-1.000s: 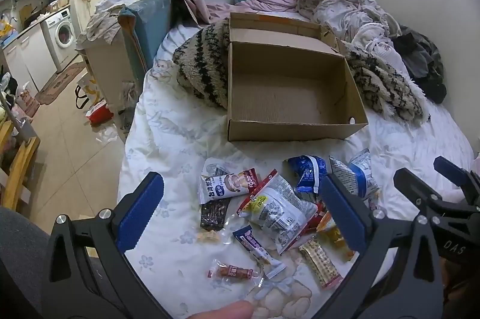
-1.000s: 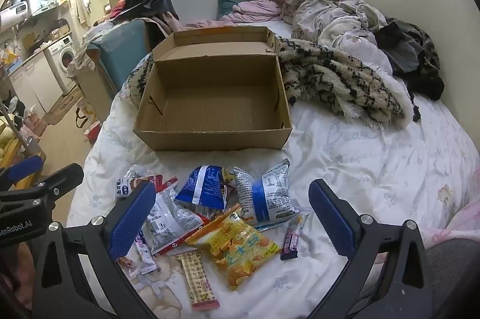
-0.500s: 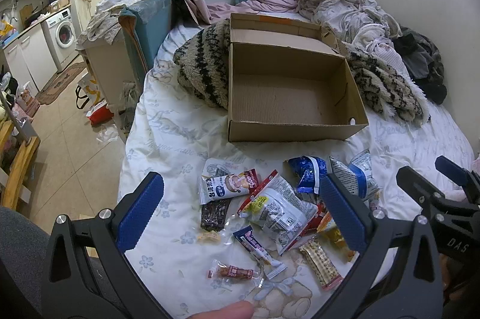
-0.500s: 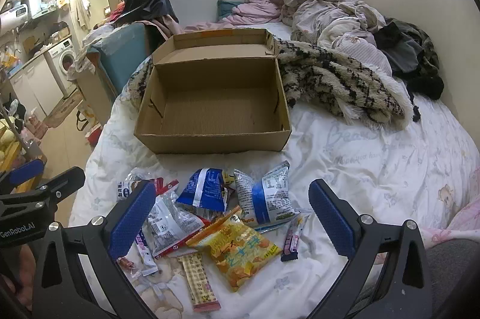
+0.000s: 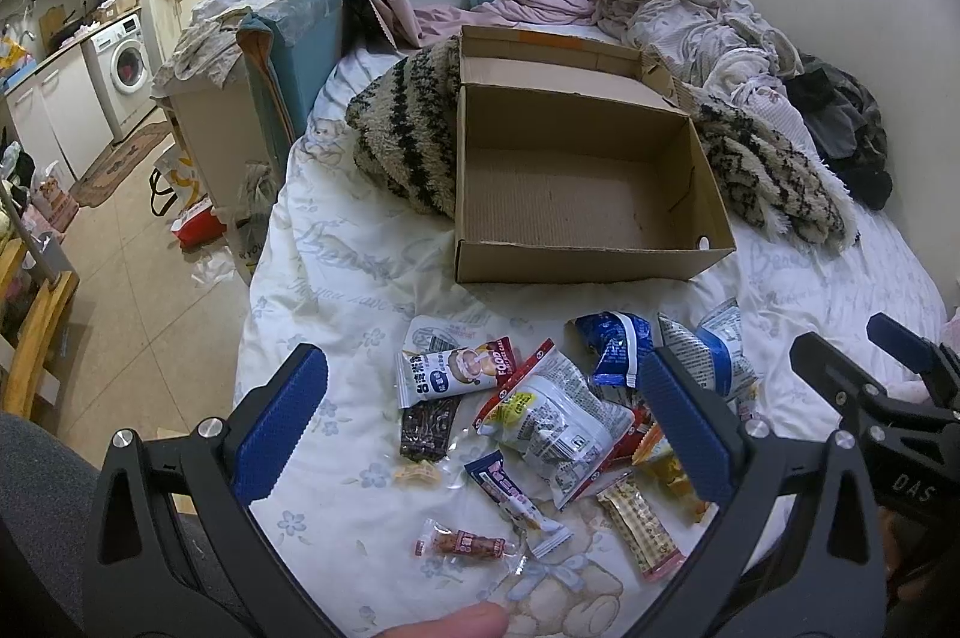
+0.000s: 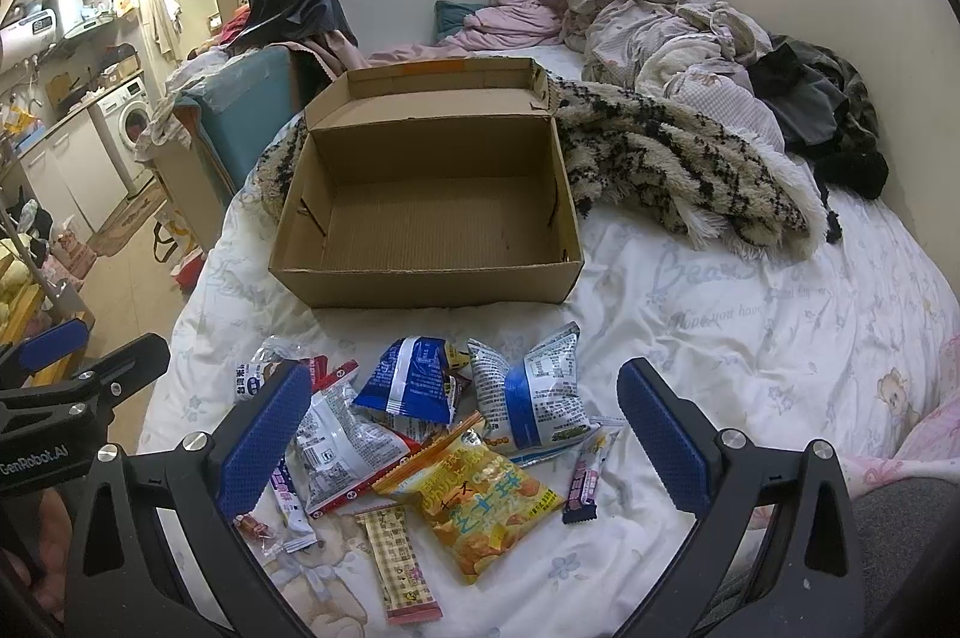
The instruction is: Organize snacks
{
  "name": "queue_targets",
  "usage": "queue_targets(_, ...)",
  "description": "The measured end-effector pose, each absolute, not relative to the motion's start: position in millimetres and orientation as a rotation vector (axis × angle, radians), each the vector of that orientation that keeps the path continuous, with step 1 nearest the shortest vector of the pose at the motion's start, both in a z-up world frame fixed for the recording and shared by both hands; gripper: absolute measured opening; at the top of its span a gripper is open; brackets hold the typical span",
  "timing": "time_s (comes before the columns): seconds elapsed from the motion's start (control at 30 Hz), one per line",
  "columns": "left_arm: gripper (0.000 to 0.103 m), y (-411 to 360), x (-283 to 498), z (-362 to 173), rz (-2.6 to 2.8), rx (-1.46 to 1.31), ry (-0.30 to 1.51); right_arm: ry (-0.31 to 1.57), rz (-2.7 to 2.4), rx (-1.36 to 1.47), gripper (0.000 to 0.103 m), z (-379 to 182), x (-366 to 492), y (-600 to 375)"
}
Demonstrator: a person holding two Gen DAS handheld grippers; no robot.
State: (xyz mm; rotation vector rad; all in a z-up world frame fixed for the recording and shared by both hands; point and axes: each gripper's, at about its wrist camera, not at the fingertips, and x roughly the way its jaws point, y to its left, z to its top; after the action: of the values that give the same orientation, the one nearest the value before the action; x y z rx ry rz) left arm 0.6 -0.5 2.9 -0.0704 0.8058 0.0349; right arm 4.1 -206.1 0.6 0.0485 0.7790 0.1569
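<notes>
Snacks: loose pile on the bedsheet (image 6: 720,290), just in front of the cardboard box (image 6: 420,287); none in the box yet, box empty w/ lid flap up.
L gripper (image 5: 483,425): wide open, holds nothing, hovers above left half of pile.
R gripper (image 6: 447,434): wide open, nothing held, hovers above right half of pile.
Under L: white milk-tea packet (image 5: 450,368), dark bar (image 5: 427,428) just below it, grey-white pouch (image 5: 555,425), small red candy (image 5: 465,545) nearest the cam.
Under R: orange chip bag (image 6: 480,500) roughly centred btwn the pads, blue bag (image 6: 414,386) and blue-white bag (image 6: 534,389) beyond it, plaid bar (image 6: 399,560) and purple stick (image 6: 588,470) to either side.
Key relation: orange bag lies straight ahead + below R's fingers, long axis diagonal (far-left to near-right), so prob. needs some wrist roll to close across its short side. R is the nearer one for it; L nearer for milk-tea packet.
Box direction: straight beyond pile, for both.
Risk: bags overlap, so a grab may drag a neighbour.
</notes>
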Motion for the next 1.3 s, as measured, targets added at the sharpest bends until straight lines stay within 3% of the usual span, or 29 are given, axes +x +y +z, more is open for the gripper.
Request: queue_targets(1.3,0.103,0,-1,-1,0.019,-0.060,0.822,0.772,0.144,0.074,0.103,2,5,-211)
